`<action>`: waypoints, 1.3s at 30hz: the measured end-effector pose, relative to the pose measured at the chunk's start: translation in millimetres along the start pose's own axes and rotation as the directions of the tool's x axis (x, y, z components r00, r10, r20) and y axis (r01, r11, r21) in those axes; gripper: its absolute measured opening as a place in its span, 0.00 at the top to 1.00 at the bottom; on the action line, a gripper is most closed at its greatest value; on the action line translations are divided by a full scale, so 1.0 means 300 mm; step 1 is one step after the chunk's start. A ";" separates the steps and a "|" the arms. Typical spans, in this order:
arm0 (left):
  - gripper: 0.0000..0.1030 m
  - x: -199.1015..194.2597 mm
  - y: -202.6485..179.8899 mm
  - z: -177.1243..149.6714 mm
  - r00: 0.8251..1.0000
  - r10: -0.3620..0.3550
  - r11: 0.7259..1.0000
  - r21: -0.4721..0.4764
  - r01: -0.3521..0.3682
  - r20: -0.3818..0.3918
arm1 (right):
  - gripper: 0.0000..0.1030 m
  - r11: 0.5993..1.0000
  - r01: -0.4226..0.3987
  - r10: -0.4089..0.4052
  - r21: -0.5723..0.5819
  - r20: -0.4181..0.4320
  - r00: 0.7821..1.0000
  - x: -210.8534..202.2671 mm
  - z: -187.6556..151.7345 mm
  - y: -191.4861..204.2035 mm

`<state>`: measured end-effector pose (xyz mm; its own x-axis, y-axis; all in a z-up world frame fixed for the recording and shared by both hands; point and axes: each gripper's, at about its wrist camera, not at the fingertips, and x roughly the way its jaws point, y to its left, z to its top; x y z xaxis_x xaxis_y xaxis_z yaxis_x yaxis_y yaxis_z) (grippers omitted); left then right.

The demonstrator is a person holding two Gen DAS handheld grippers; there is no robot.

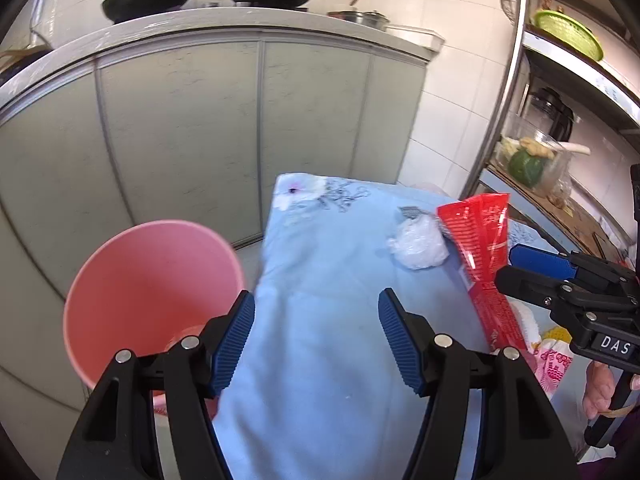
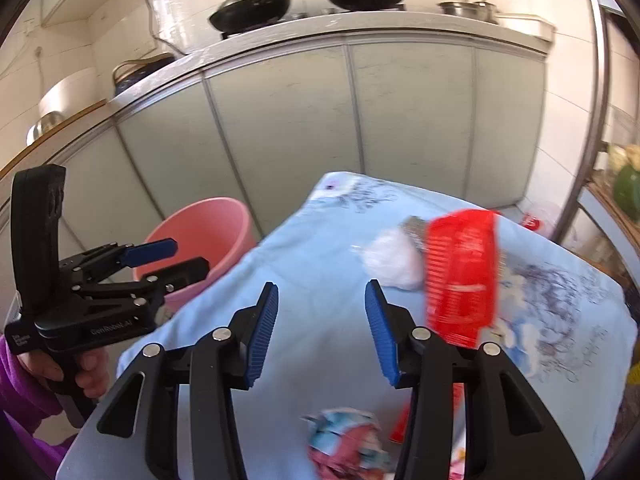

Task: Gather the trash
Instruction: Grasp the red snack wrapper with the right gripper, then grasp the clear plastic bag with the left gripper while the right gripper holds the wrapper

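A table under a light blue cloth [image 1: 320,280] holds the trash. A crumpled white plastic bag [image 1: 418,246] [image 2: 390,262] lies beside a long red wrapper [image 1: 484,256] [image 2: 462,272]. A pink patterned wrapper [image 1: 554,364] sits at the near right, and a crumpled colourful wrapper [image 2: 348,444] lies close under the right gripper. A pink bucket [image 1: 152,288] [image 2: 200,232] stands on the floor left of the table. My left gripper [image 1: 316,308] [image 2: 188,256] is open and empty at the table's left edge by the bucket. My right gripper [image 2: 322,296] [image 1: 508,268] is open over the cloth, with nothing between its pads.
Pale cabinet doors [image 1: 200,128] under a counter with two woks [image 2: 252,6] stand behind the table. A metal shelf rack [image 1: 504,92] with a green basket [image 1: 568,32] and jars rises on the right. A person's hands hold both grippers.
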<state>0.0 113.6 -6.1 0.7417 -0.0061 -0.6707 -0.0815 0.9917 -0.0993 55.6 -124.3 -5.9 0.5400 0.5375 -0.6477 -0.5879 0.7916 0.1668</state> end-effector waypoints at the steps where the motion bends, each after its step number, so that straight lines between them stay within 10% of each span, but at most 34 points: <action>1: 0.39 0.011 -0.015 0.007 1.000 -0.010 1.000 0.010 0.010 -0.003 | 0.55 1.000 0.019 -0.019 0.012 0.002 1.000 -0.007 -0.008 -0.028; 20: 0.39 0.227 -0.228 0.140 0.986 -0.158 0.976 0.144 0.165 -0.060 | 0.56 0.974 0.167 -0.153 0.151 -0.099 0.983 0.191 0.030 -0.285; 25: 0.39 0.296 -0.274 0.165 0.983 -0.166 0.968 0.178 0.178 -0.079 | 0.95 0.970 0.157 -0.140 0.185 -0.100 0.985 0.180 0.012 -0.315; 39: 0.39 0.514 -0.343 0.147 0.980 -0.103 0.968 0.209 0.138 -0.169 | 0.97 0.947 0.115 -0.122 0.299 0.002 0.993 0.019 0.008 -0.373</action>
<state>152.1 16.3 -67.0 0.6227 -0.1302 -0.7716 0.1625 0.9861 -0.0352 126.0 -209.3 -26.6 0.6086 0.4379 -0.6617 -0.3143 0.8988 0.3057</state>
